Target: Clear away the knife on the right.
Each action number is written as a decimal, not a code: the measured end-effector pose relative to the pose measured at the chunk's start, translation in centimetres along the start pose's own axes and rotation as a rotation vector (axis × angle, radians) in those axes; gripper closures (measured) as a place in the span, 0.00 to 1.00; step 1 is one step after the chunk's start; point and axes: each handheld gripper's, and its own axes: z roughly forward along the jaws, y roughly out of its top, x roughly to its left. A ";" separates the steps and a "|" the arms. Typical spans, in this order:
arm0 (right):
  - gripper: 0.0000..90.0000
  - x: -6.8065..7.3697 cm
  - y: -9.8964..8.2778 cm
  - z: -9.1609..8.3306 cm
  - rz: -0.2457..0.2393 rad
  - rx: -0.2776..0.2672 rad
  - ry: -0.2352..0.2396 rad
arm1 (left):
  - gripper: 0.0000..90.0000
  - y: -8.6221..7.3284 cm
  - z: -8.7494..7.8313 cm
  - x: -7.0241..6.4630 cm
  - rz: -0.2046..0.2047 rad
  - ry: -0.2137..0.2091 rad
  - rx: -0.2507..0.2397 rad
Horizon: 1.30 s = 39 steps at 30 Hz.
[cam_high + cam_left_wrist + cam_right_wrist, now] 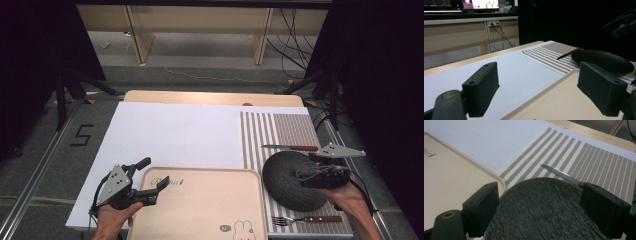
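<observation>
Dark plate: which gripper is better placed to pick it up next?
Right. The right gripper hovers open over the dark plate on the striped placemat, its fingers straddling it. The left gripper sits open at the beige tray, farther off.

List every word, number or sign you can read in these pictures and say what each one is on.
"5": black tape figure on the grey floor left of the table.
Dark script word on the beige tray, far left corner: partly behind the left gripper, too blurred to read; its last letters show in the right gripper view.
Rabbit drawing with a small round mark on the tray's near edge: too small.
Monitor screens: blurred.
</observation>
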 end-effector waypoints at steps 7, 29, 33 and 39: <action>0.19 -1.6 1.0 1.1 -0.040 0.049 -0.001 | 0.18 0.0 0.0 0.0 -0.002 -0.001 0.000; 0.21 -7.0 4.3 5.1 -0.007 0.170 -0.059 | 0.18 0.0 -0.1 0.0 -0.002 -0.005 0.000; 0.21 -7.8 4.5 5.6 0.023 0.209 -0.063 | 0.18 0.0 -0.1 0.0 0.000 -0.007 0.001; 0.22 -9.0 4.4 6.7 0.060 0.245 -0.082 | 0.18 0.0 0.1 0.0 0.000 -0.016 -0.010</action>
